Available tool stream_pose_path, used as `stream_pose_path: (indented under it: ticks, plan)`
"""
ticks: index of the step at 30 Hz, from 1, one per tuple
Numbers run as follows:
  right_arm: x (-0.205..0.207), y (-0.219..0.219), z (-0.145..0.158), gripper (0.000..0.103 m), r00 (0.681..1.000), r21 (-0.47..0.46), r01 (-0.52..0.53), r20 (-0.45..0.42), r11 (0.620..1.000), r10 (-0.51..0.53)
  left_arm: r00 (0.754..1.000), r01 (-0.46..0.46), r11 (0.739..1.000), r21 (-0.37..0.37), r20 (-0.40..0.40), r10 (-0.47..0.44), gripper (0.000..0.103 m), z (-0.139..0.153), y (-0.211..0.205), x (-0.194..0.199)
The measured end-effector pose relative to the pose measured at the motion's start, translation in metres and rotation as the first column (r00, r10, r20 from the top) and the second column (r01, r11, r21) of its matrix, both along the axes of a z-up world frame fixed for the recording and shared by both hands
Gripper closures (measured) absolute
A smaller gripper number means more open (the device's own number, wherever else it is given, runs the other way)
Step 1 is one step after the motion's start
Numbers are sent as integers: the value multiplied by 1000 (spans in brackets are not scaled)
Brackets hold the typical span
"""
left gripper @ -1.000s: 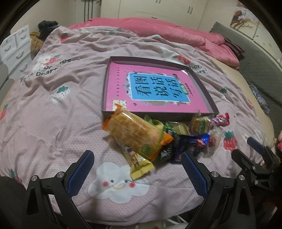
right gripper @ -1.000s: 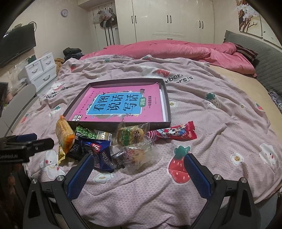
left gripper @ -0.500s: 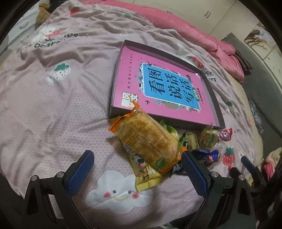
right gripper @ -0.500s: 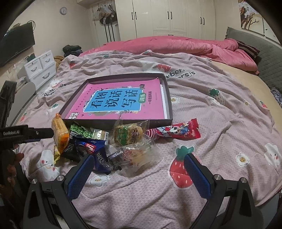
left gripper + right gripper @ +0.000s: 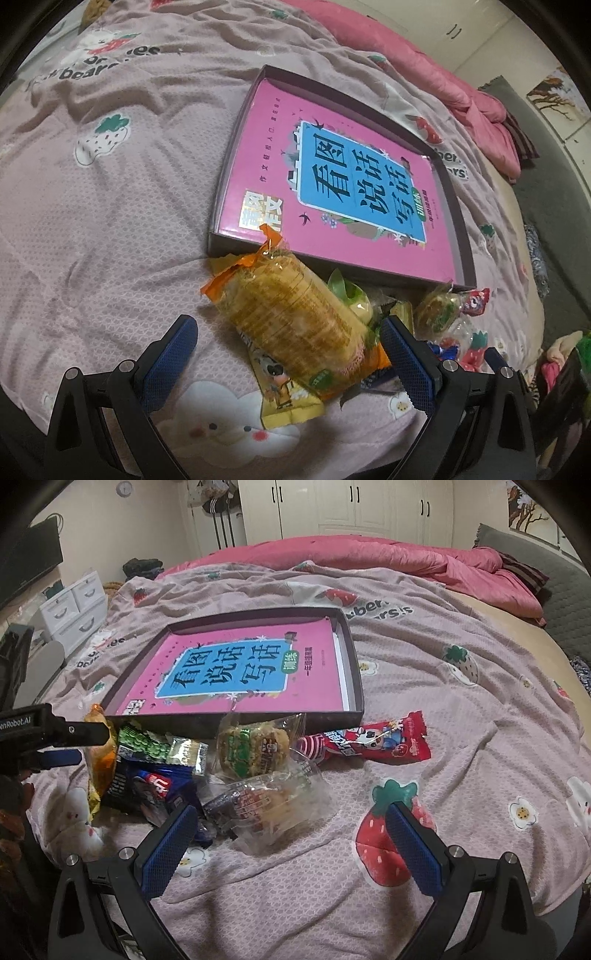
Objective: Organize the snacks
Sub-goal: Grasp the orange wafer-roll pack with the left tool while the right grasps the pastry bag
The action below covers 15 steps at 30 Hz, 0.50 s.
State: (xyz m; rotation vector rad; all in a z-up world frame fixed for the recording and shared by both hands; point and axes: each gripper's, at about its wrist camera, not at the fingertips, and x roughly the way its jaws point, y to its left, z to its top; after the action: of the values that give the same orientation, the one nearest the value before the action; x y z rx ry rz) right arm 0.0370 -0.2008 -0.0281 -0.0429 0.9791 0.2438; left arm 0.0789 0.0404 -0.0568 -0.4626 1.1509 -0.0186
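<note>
A pile of snacks lies on the bed in front of a dark tray (image 5: pixel 236 158) (image 5: pixel 352 653) that holds a pink book (image 5: pixel 332 173) (image 5: pixel 236 672). My left gripper (image 5: pixel 291 354) is open, its fingers either side of an orange cracker pack (image 5: pixel 291 317) that lies over a yellow packet (image 5: pixel 284 398). My right gripper (image 5: pixel 291 845) is open and empty, just short of a clear-wrapped pastry (image 5: pixel 273 805). A round cake pack (image 5: pixel 255 749), a red candy pack (image 5: pixel 373 742), a green pea pack (image 5: pixel 147 742) and a dark cookie pack (image 5: pixel 147 786) lie there too.
The bed is covered by a pink strawberry-print blanket (image 5: pixel 443 686), with a pink duvet (image 5: pixel 369 554) at the back. A white drawer unit (image 5: pixel 74 609) stands at the left. The left gripper's body shows at the right wrist view's left edge (image 5: pixel 44 731).
My left gripper has moved forward and down toward the orange cracker pack, which now lies between its open fingers. My right gripper has edged closer to the pile.
</note>
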Motion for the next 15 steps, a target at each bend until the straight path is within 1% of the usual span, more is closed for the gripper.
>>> stream_pose_path:
  ticks: [5,7,11,13,14,15]
  plan:
    - [7,3,-7,1,1000,-30,-10,-13,1000,10,1000,1,1000,-17,-18,-1,4,-4,-1,6]
    - [11,5,-10,1,1000,-49,-15,-16,999,14,1000,-2,1000,-28,-25,1,7,-6,-1,7]
    - [16,6,-14,1,1000,-65,-28,-15,998,27,999,-18,999,-43,-28,16,8,-9,2,8]
    - [19,5,-14,3,999,-63,-32,-5,997,32,999,-20,998,-58,-31,18,21,-11,3,8]
    - [21,5,-15,7,999,-64,-33,-6,997,33,999,-17,998,-57,-40,15,32,-12,2,9]
    - [23,5,-17,8,999,-69,-32,-12,997,32,999,-14,999,-51,-47,11,35,-14,3,10]
